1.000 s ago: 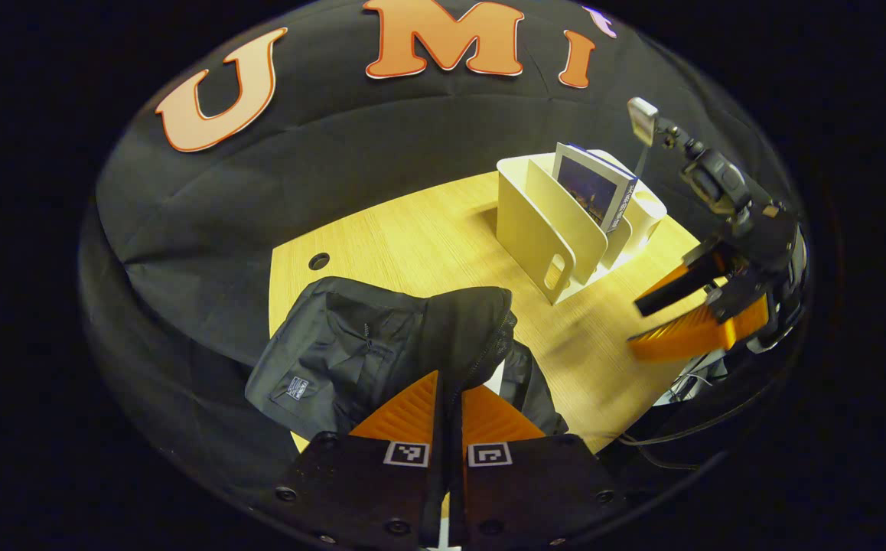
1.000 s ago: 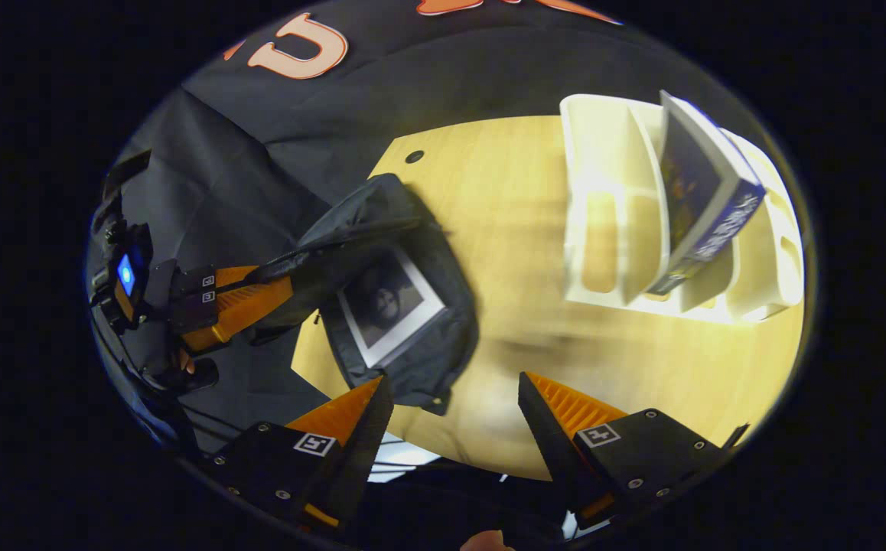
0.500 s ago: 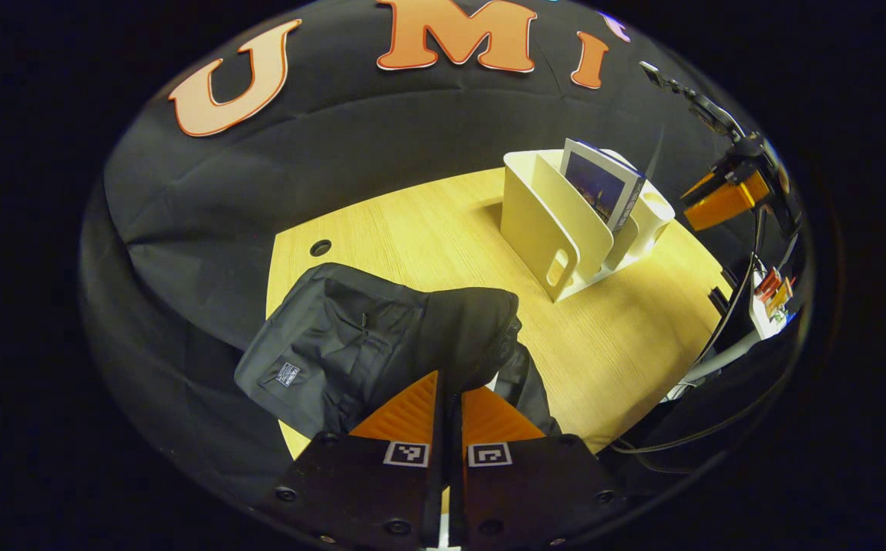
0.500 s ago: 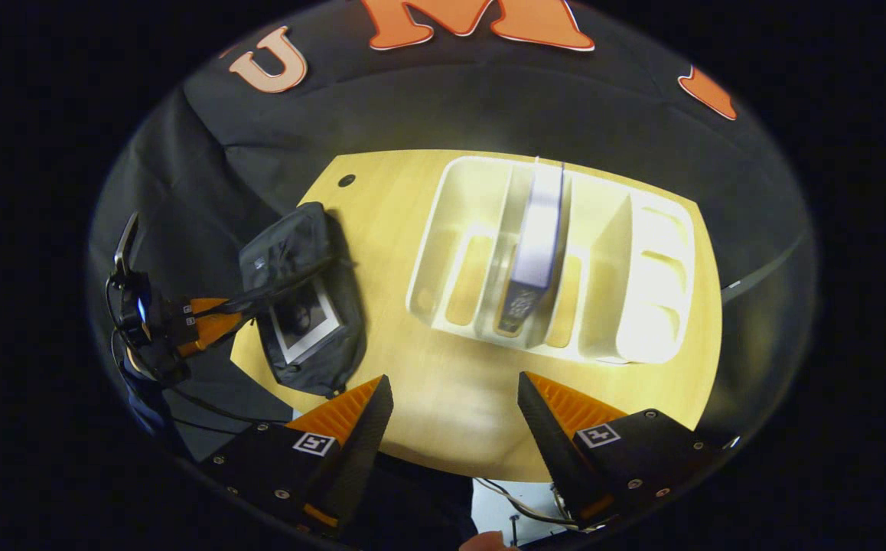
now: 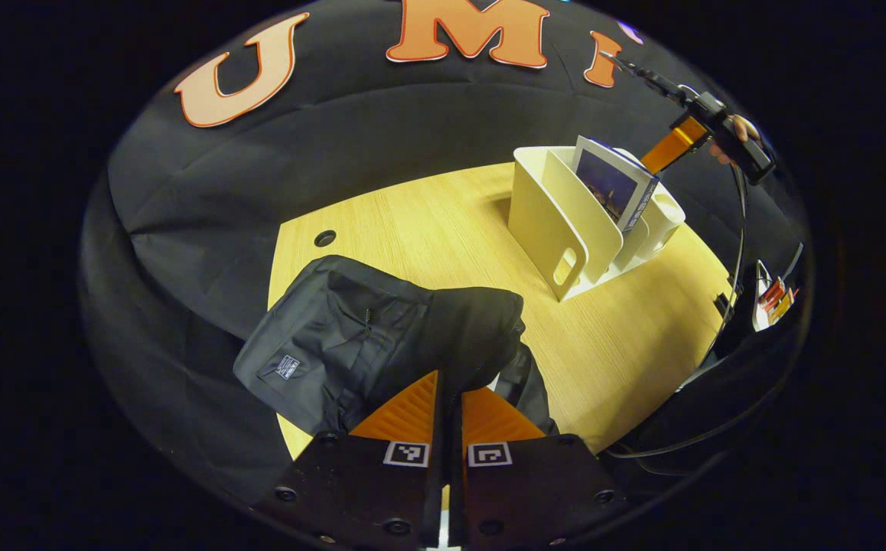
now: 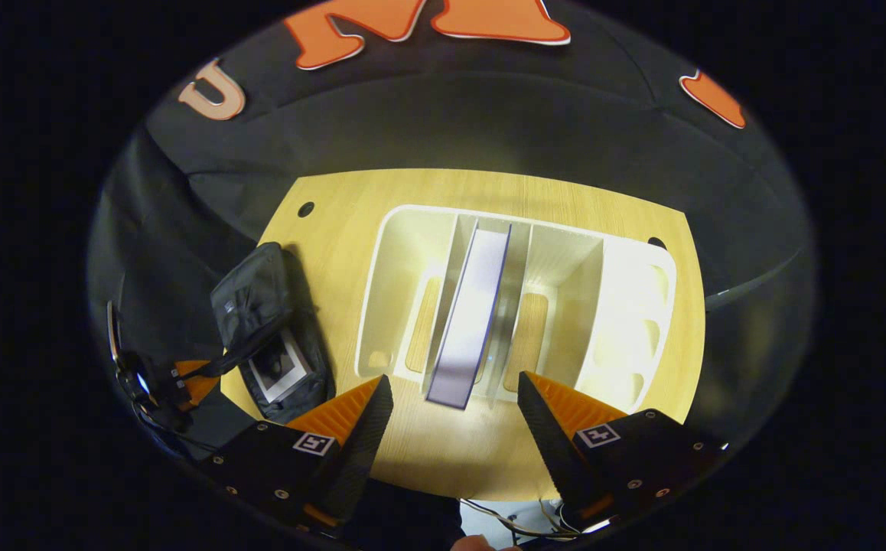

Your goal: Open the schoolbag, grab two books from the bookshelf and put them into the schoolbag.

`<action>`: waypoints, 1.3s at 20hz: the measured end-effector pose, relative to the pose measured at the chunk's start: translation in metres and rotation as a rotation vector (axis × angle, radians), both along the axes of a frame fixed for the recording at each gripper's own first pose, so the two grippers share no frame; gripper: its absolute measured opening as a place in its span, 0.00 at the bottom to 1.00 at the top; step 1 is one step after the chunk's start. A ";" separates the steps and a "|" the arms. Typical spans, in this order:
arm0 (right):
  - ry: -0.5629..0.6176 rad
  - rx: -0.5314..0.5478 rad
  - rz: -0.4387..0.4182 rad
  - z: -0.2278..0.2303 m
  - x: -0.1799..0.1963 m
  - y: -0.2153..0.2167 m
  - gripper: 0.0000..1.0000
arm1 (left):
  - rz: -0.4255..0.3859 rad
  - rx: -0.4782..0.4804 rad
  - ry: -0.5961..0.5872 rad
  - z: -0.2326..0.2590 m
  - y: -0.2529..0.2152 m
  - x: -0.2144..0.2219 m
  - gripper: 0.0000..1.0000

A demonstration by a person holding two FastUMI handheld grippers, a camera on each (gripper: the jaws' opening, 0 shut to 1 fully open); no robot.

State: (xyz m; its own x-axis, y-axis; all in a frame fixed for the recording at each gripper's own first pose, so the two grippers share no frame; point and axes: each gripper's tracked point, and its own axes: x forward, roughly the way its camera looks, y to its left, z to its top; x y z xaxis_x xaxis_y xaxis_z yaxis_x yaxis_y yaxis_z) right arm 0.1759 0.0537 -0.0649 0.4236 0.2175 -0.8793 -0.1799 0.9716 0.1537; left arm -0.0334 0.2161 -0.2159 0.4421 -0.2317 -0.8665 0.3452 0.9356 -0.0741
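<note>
— Looking along our left gripper (image 5: pixel 449 398), what do the fingers have?

— They are pressed together on the edge of the schoolbag's (image 5: pixel 366 344) opening flap. Our right gripper (image 6: pixel 454 398) has its fingers spread wide, gripping nothing, above the bookshelf (image 6: pixel 627 306).

— Where are the books?

— We see one book (image 6: pixel 470 321) standing in a middle slot of the bookshelf, between the spread fingers. Another book (image 6: pixel 278 367) lies inside the open schoolbag, at the left end of the wooden surface (image 6: pixel 565 199).
</note>
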 end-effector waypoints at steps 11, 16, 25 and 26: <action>0.110 -0.083 -0.060 -0.047 0.043 0.008 0.57 | 0.039 0.036 0.028 0.003 0.001 -0.002 0.05; 0.124 -0.082 -0.152 -0.042 0.039 -0.007 0.35 | 0.065 0.030 0.032 0.004 0.001 -0.003 0.05; 0.070 -0.050 -0.242 -0.002 -0.032 -0.020 0.31 | 0.016 0.025 0.023 0.007 0.002 -0.003 0.05; 0.064 -0.035 -0.260 0.003 -0.043 -0.017 0.31 | -0.003 0.019 0.026 0.006 0.003 -0.003 0.05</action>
State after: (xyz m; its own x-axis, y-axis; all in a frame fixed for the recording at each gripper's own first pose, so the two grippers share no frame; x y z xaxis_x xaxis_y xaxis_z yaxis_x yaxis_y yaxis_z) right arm 0.1326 0.0370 -0.0620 0.4046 0.0777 -0.9112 0.0853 0.9888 0.1222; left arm -0.0359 0.2196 -0.2096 0.4185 -0.2163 -0.8821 0.3464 0.9358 -0.0651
